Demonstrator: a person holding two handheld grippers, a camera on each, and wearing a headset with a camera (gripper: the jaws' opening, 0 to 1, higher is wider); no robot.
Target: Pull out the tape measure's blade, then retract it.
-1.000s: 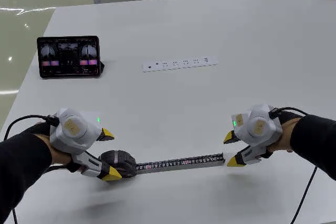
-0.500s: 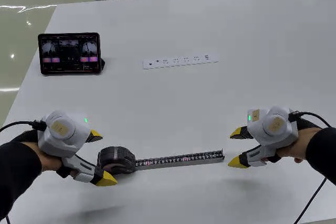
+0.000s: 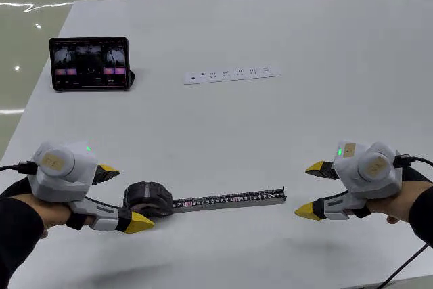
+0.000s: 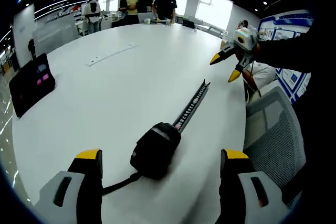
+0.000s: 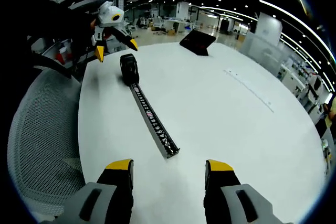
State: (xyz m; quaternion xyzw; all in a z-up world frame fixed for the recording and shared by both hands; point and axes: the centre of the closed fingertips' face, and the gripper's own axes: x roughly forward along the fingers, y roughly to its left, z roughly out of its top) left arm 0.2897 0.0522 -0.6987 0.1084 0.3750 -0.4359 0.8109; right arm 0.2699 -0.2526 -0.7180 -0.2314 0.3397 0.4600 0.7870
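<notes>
**Head view: both tongs released, tape measure (image 3: pixel 177 201) lying free with its blade out**

1. Tongs. The left tongs (image 3: pixel 126 195) are spread wide and grasp nothing. In the left gripper view the black case (image 4: pixel 156 149) lies ahead of and between the jaws, touching neither. The right tongs (image 3: pixel 308 189) are likewise spread and empty, near the free end of the blade (image 3: pixel 230 199) but clear of it.

2. Workpiece. The tape measure lies on the white table (image 3: pixel 270 120), near its front edge. The case is on the person's left. The blade runs flat along the table toward the right tongs and ends in a small end hook (image 3: pixel 283 194).

3. Handling (estimated). The case looks compact and rigid, heavy enough to stay put but liable to slide on the smooth table. The blade is probably thin, springy, slick and sharp-edged. It would buckle if pushed endwise and could snap back once released.

4. Hold points (advised). Clamp the case across its broad flat sides with the left tongs. Pinch the blade just behind the end hook with the right tongs and guide its return slowly.

5. Surroundings. A tablet (image 3: pixel 89 64) and a power strip (image 3: pixel 231 74) sit well apart from the work, farther back.
</notes>
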